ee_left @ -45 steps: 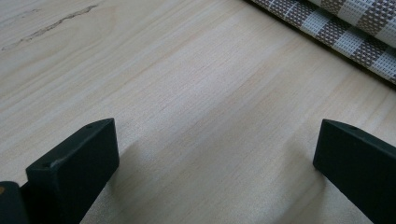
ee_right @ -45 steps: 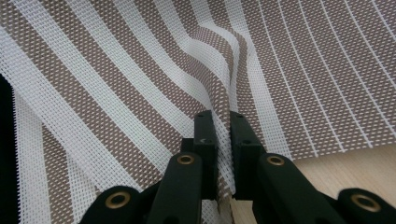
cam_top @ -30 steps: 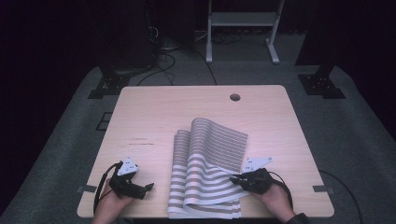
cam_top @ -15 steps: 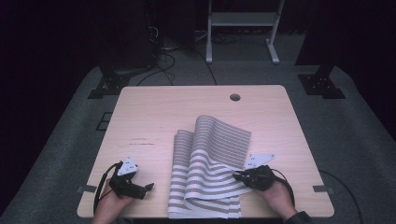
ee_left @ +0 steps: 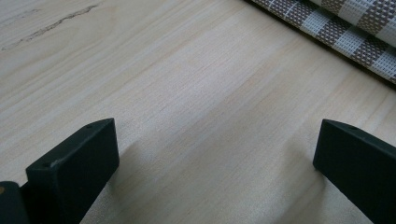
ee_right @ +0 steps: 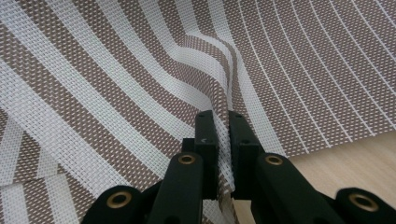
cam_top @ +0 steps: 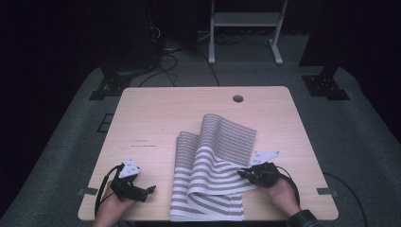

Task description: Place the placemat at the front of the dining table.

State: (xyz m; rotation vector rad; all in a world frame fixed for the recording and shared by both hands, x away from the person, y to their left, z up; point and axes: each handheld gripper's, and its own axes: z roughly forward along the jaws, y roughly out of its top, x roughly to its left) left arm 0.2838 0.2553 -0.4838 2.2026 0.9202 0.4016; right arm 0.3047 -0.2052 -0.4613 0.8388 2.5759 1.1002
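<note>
Right gripper clamped on striped mat right edge, fold partly raised. Left gripper wide open, empty, near-left on table. Fold judged incomplete.

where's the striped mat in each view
High view: striped mat at table centre-front, right gripper clamped on its right edge.
Left gripper view: top right corner, beyond the open jaws.
Right gripper view: across most of the frame, pinched between the jaws.
Shared landmark: wooden table.
</note>
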